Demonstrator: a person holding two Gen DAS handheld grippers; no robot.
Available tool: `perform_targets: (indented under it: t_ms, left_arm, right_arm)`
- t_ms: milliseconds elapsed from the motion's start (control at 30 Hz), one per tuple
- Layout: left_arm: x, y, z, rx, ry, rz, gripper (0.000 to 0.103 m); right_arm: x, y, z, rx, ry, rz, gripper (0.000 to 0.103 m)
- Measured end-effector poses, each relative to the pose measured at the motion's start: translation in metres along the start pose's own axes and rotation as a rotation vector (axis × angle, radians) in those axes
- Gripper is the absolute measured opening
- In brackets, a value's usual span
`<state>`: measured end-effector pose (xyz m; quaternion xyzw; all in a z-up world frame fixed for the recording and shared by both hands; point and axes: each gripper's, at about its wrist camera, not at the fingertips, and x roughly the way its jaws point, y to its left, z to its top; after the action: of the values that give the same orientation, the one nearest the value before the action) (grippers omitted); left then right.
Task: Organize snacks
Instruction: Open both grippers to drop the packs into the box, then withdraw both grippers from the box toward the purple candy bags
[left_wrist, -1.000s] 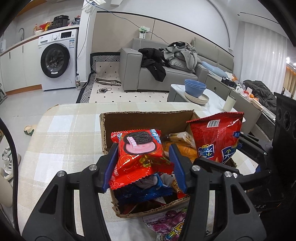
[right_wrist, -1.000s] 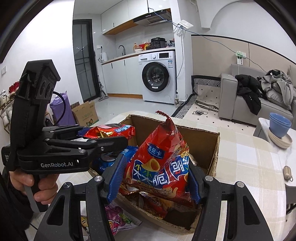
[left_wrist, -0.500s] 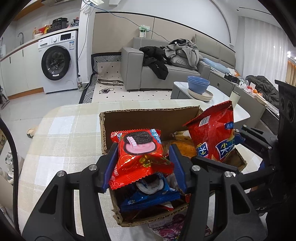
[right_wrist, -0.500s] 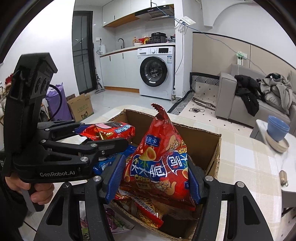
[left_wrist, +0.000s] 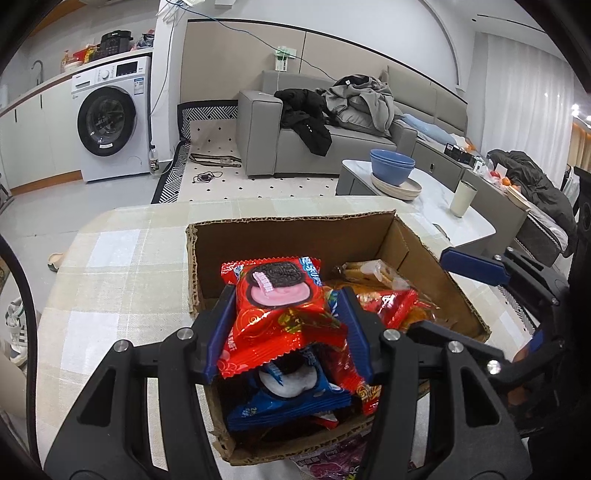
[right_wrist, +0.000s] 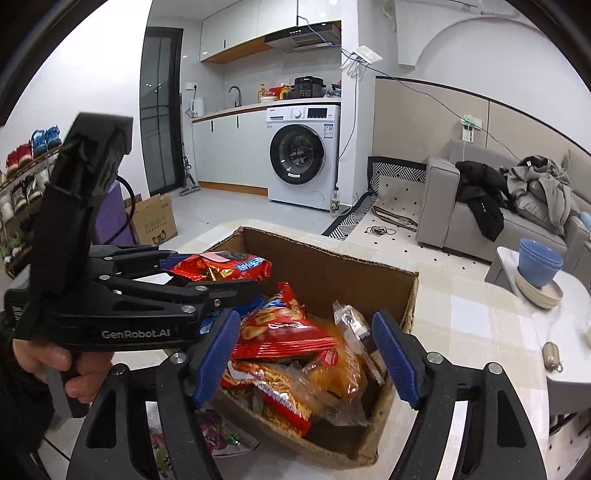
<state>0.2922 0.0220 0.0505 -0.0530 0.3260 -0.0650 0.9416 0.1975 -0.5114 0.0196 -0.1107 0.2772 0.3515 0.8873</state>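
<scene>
A cardboard box (left_wrist: 291, 236) of snacks sits on the checked tablecloth; it also shows in the right wrist view (right_wrist: 332, 269). My left gripper (left_wrist: 286, 325) is shut on a red Oreo packet (left_wrist: 277, 295) and holds it above the box's near left part; the packet also shows in the right wrist view (right_wrist: 221, 267). My right gripper (right_wrist: 310, 354) is open and empty above the box. A red chip bag (right_wrist: 284, 328) lies on the snacks between its open jaws. A blue Oreo packet (left_wrist: 288, 398) lies under the red one.
A purple snack packet (left_wrist: 332, 458) lies on the table in front of the box. A low white table with blue bowls (left_wrist: 391, 170) and a cup (left_wrist: 461, 197) stands beyond the right edge. A sofa (left_wrist: 332, 147) and washing machine (left_wrist: 110, 122) stand further off.
My right gripper has opened and let go of the red chip bag, which now lies in the box. My left gripper still holds the red Oreo packet over the box.
</scene>
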Motion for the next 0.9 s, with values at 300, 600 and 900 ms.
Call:
perform_targets:
  t_ms: [300,600,900]
  left_arm:
    - [-0.001,-0.009,0.002,0.027,0.005,0.020,0.061]
    - [-0.048,-0.005,-0.001,0.025,-0.028,0.011,0.085]
    - [-0.100,-0.014,-0.026,0.054,-0.053,0.014,0.102]
  right_arm:
    - [-0.013,-0.002,-0.006,0.037,-0.004,0.021,0.089]
    - [-0.047,0.006,-0.007,0.069,-0.047,0.018,0.102]
    - [-0.082,0.009,-0.013,0.125,-0.079,0.058,0.103]
